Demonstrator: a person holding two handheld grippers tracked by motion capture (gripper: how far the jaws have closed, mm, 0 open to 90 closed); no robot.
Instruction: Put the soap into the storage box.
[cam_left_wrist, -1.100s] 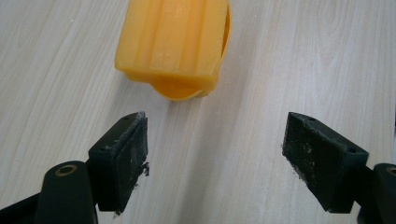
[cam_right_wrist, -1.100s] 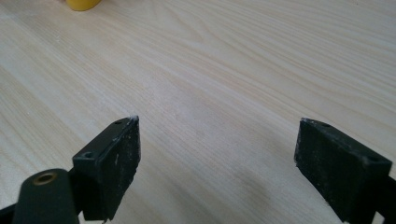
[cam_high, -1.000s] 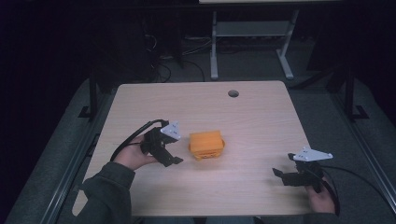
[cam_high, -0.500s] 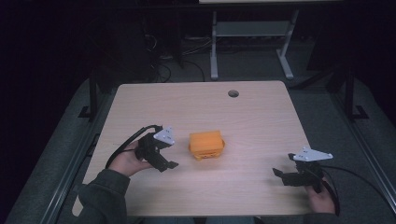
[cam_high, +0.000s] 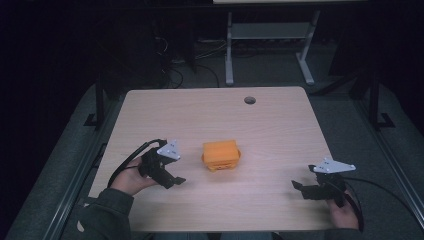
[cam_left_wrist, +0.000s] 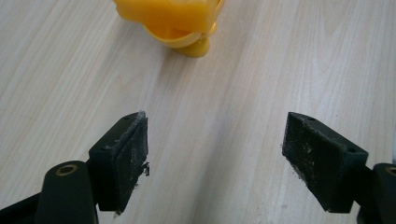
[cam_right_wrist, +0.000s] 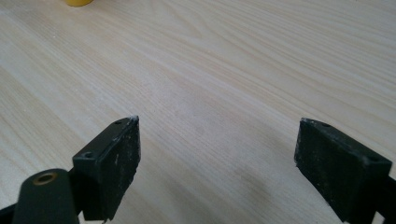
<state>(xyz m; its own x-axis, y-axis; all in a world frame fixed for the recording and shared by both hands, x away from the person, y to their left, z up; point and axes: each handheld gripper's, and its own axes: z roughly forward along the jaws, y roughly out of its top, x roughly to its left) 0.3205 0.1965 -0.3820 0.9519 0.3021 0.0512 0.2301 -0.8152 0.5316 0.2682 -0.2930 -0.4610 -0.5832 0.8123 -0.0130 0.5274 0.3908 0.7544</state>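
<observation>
An orange lidded box (cam_high: 221, 155) sits near the middle of the wooden table (cam_high: 210, 115). In the left gripper view its lower part (cam_left_wrist: 173, 21) shows at the top. My left gripper (cam_high: 175, 181) is a short way to the box's left, jaws wide apart with nothing between them (cam_left_wrist: 215, 158). My right gripper (cam_high: 298, 188) rests near the front right of the table, open and holding nothing (cam_right_wrist: 217, 165). A sliver of the orange box (cam_right_wrist: 78, 2) shows at the top left of the right gripper view.
A round cable hole (cam_high: 249, 100) lies near the table's far edge. Beyond the table stands a metal frame (cam_high: 267, 45) on a dark floor. Black cables (cam_high: 127, 162) trail from both grippers.
My left gripper has drawn back leftward and toward the table's front, away from the box. The right gripper and the box have stayed put.
</observation>
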